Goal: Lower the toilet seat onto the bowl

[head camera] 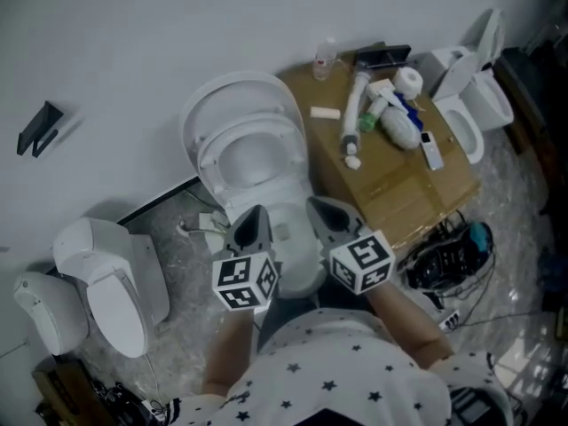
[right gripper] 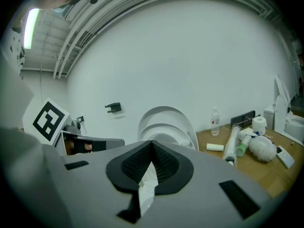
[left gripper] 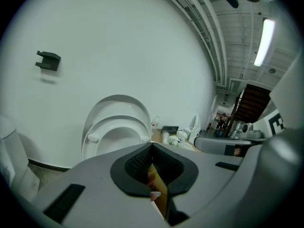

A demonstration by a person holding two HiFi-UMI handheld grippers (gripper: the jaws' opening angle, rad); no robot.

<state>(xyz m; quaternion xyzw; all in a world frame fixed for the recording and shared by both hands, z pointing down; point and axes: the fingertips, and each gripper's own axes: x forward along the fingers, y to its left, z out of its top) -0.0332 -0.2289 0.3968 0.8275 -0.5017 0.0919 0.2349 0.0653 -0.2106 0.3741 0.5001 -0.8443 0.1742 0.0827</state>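
Toilet seat: the white oval plastic toilet seat (head camera: 257, 124) stands raised. It leans back on the white rounded lid (head camera: 232, 91), which rests against the plain white wall (head camera: 133, 34). It is not on the bowl.
Bowl: the white ceramic bowl (head camera: 288, 233) is at 12 o'clock from the person, just below the raised seat. Both gripper tips are over its front part.
Left gripper: the grey left gripper (head camera: 252, 216) with the marker cube is clenched, jaws pressed together with nothing gripped. It points toward the seat and is apart from it. In its own view (left gripper: 152, 146) the seat (left gripper: 118, 121) is ahead, a little toward 11 o'clock.
Right gripper: the grey right gripper (head camera: 323, 208) is also clenched and grips nothing. Its own view (right gripper: 152, 144) shows the seat (right gripper: 164, 127) straight at 12 o'clock, not touched.
Table: a brown flat table (head camera: 399, 185) is just beside the toilet at 2 o'clock. It bears a clear plastic bottle (head camera: 326, 59), a long white tube (head camera: 353, 112) and a white paper roll (head camera: 408, 80).
Wall fitting: a small black bracket (head camera: 40, 130) is on the wall at 10 o'clock.
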